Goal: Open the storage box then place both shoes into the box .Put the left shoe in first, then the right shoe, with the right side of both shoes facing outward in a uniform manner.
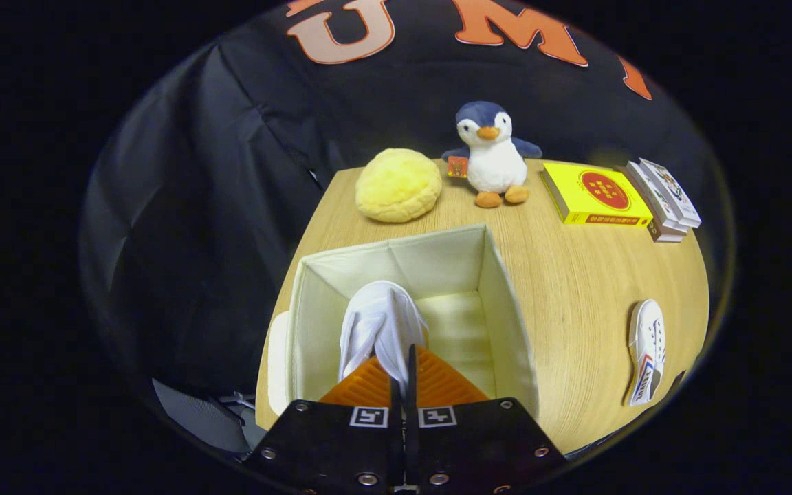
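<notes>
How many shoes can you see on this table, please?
2: one white shoe pinched between the gripper fingers over the open storage box; the other shoe lies on the table, right of the box.

A wooden table [575, 289] carried an open fabric box [499, 302], one white shoe [647, 350], a plush penguin [491, 157], a yellow cushion [398, 185] and stacked books [599, 196].

Setting: staged recording booth, not a lived-in room. Evidence: black cloth wall [245, 137] draped behind and beside a light wood-grain table [575, 289]; household props arranged along the far edge, namely a round yellow plush cushion [398, 185], a blue-and-white plush penguin [492, 158], a flat yellow box with red disc [595, 196], and a small stack of books [667, 199].
</notes>
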The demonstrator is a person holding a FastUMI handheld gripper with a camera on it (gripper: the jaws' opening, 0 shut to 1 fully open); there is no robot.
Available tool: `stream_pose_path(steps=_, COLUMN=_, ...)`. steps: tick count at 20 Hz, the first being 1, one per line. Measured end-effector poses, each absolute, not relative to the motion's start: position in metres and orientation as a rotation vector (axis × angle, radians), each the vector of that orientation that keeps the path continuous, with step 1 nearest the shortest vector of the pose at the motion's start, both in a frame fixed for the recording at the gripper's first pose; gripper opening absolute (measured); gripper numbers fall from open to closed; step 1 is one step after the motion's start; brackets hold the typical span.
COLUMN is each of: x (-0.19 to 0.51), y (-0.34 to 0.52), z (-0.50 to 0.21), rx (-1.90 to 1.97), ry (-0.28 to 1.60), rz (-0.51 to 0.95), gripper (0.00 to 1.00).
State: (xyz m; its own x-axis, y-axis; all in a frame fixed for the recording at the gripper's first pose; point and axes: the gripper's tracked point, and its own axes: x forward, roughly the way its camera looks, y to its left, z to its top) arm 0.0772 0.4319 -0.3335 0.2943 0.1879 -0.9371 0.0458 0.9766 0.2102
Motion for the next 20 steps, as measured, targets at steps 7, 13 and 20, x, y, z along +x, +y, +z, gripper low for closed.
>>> stream_pose_path(steps=7, x=0.061, y=0.46, z=-0.381, rx=0.335, ry=1.361, rz=0.032, gripper=0.03)
stream_pose_path(steps=13, x=0.042, y=0.466, z=-0.373, rx=0.401, ry=1.403, rz=0.132, gripper=0.14)
stream_pose_path(steps=20, x=0.041, y=0.435, z=-0.293, rx=0.399, ry=1.187, rz=0.35, gripper=0.46)
